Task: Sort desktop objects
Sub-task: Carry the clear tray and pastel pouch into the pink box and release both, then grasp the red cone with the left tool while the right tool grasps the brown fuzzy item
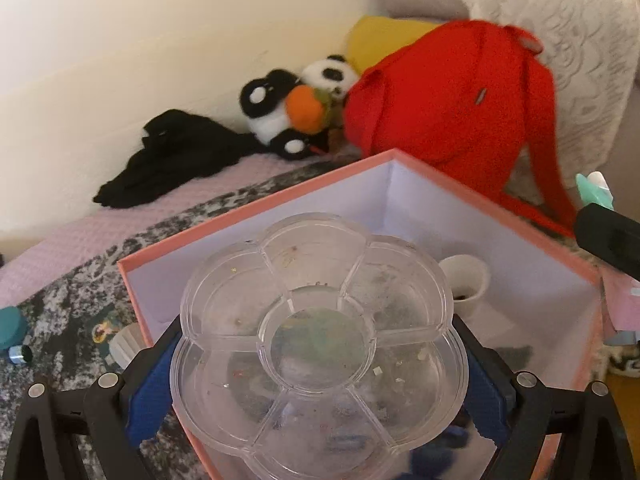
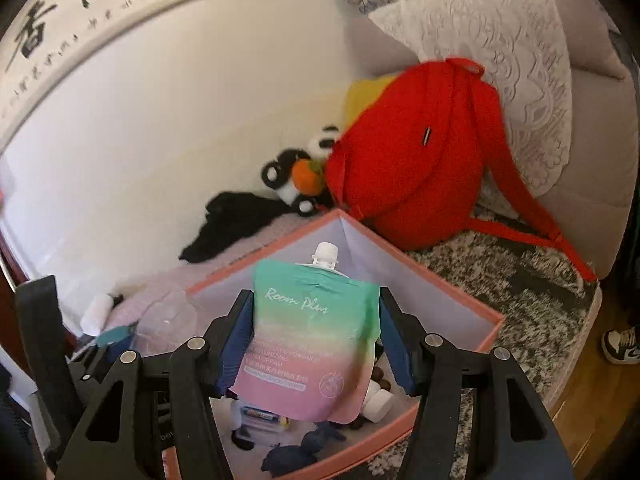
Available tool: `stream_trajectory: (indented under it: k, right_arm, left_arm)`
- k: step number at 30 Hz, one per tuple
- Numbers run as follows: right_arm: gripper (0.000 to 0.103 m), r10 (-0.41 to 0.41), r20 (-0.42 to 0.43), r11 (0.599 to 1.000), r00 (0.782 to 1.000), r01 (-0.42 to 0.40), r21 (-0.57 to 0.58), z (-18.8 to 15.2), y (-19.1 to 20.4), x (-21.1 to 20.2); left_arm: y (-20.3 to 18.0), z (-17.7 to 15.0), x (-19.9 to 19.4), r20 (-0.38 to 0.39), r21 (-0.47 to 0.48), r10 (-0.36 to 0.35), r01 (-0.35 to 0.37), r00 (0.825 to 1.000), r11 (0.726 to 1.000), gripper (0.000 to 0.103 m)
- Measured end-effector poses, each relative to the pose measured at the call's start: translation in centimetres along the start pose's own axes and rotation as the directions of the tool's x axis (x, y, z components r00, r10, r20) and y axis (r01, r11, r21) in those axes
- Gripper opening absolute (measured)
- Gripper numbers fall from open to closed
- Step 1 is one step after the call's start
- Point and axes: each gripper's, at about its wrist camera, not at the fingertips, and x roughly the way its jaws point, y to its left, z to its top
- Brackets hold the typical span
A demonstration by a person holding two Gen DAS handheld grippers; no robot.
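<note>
My left gripper (image 1: 318, 360) is shut on a clear flower-shaped compartment tray (image 1: 318, 344), held above the open pink box (image 1: 256, 204). A white cup (image 1: 466, 282) lies inside the box. My right gripper (image 2: 316, 340) is shut on a green-to-pink spouted pouch (image 2: 312, 344), held over the same pink box (image 2: 448, 276). Below the pouch, the box holds a white cylinder (image 2: 380, 404), a small clear case (image 2: 260, 416) and dark blue pieces (image 2: 292, 456). The right gripper's black body (image 1: 608, 236) and the pouch's tip show at the right edge of the left wrist view.
A red backpack (image 1: 452, 100) leans behind the box, with a panda plush (image 1: 292, 108) and black cloth (image 1: 168, 156) by the wall. A teal item (image 1: 12, 328) and a white cap (image 1: 124, 344) lie left of the box on the speckled cover (image 1: 68, 304). A lace pillow (image 2: 500, 60) lies behind the backpack.
</note>
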Motion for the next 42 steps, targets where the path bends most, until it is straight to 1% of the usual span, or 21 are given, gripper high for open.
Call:
stream_trajectory:
  k: [2,4,5,6,7,9,11,15,17,20,22,25,27,29,31,32,34,36,38,41,42]
  right_arm:
    - [0.065,-0.002,-0.016,1.0,1.0,0.002,0.006,-0.2,0.0,1.4]
    - [0.074,-0.024,-0.023,1.0,0.999,0.024,0.003,-0.4,0.1,2.3]
    - [0.082,-0.046,-0.016,0.999,0.999,0.046,0.008,-0.6,0.1,2.5]
    - [0.094,-0.064,-0.005,0.998,0.998,0.064,0.014,-0.7,0.2,2.5]
    - [0.097,-0.078,0.004,0.997,0.997,0.078,0.018,-0.7,0.2,2.5]
    - [0.098,-0.086,0.018,0.996,0.996,0.086,0.019,-0.7,0.2,2.2]
    - [0.098,-0.077,0.021,0.997,0.997,0.077,0.03,-0.7,0.2,2.0]
    - [0.098,-0.073,0.046,0.997,0.996,0.071,0.027,-0.6,0.8,0.8]
    - [0.098,-0.07,0.067,0.997,0.995,0.069,0.019,-0.5,1.4,0.0]
    - [0.098,-0.041,0.115,0.999,0.993,0.042,-0.007,-0.7,3.5,-2.2]
    - [0.099,0.006,0.133,0.999,0.991,0.0,-0.042,-1.1,5.8,-3.4]
    - [0.1,0.085,0.147,0.991,0.986,-0.069,-0.11,-2.1,9.5,-4.8]
    - [0.101,0.142,0.135,0.979,0.981,-0.119,-0.167,-3.1,12.3,-5.4]
    - [0.102,0.203,0.108,0.959,0.973,-0.176,-0.222,-4.6,15.3,-5.6]
    - [0.102,0.263,0.041,0.93,0.964,-0.243,-0.276,-6.6,18.6,-4.7]
    - [0.102,0.283,-0.003,0.915,0.959,-0.271,-0.299,-7.7,20.0,-4.0]
    - [0.102,0.307,-0.107,0.88,0.946,-0.325,-0.347,-10.5,23.4,-1.9]
    - [0.102,0.295,-0.201,0.85,0.934,-0.353,-0.391,-13.0,25.9,0.6]
    - [0.102,0.268,-0.295,0.82,0.917,-0.378,-0.431,-15.6,28.3,3.4]
    - [0.102,0.211,-0.384,0.799,0.899,-0.384,-0.462,-18.5,30.5,7.6]
    - [0.102,0.192,-0.404,0.801,0.894,-0.381,-0.462,-19.1,30.9,9.2]
  left_arm:
    - [0.0,0.0,0.5,0.004,-0.001,0.03,-0.03,1.0,1.0,0.098]
    - [0.2,0.0,0.7,0.004,-0.006,0.061,-0.061,0.998,0.998,0.099]
    - [0.2,0.1,0.6,0.008,-0.004,0.068,-0.068,0.998,0.998,0.1]
    - [0.3,0.3,0.2,0.02,0.001,0.068,-0.068,0.997,0.998,0.1]
    - [0.4,0.4,-0.1,0.032,0.006,0.068,-0.068,0.997,0.998,0.1]
    - [0.4,0.7,-1.3,0.069,0.012,0.081,-0.082,0.994,0.997,0.1]
    - [0.5,1.1,-2.5,0.104,0.011,0.091,-0.093,0.99,0.996,0.102]
    - [1.2,1.6,-4.7,0.12,-0.015,0.059,-0.057,0.991,0.998,0.102]
    - [2.3,1.5,-6.0,0.12,-0.032,0.06,-0.056,0.991,0.998,0.102]
    - [5.4,0.3,-8.4,0.116,-0.089,0.079,-0.069,0.99,0.994,0.102]
    - [8.7,-1.7,-10.1,0.106,-0.145,0.117,-0.101,0.987,0.984,0.102]
    - [14.3,-6.0,-12.4,0.059,-0.22,0.194,-0.177,0.979,0.959,0.102]
    - [18.0,-9.3,-13.4,0.013,-0.258,0.244,-0.232,0.97,0.938,0.102]
    - [21.3,-12.9,-13.7,-0.044,-0.285,0.28,-0.281,0.959,0.917,0.102]
    - [24.0,-16.2,-13.4,-0.109,-0.306,0.292,-0.311,0.95,0.9,0.102]
    - [25.0,-17.7,-13.0,-0.137,-0.318,0.284,-0.313,0.949,0.895,0.102]
    - [26.4,-20.1,-11.9,-0.174,-0.346,0.244,-0.292,0.954,0.892,0.102]
    - [27.1,-21.6,-10.5,-0.187,-0.362,0.209,-0.265,0.96,0.894,0.102]
    - [27.4,-22.3,-8.7,-0.19,-0.359,0.187,-0.245,0.964,0.901,0.102]
    - [27.7,-22.4,-5.7,-0.192,-0.366,0.157,-0.219,0.969,0.905,0.102]
    - [27.8,-22.3,-5.0,-0.196,-0.37,0.158,-0.222,0.968,0.902,0.102]
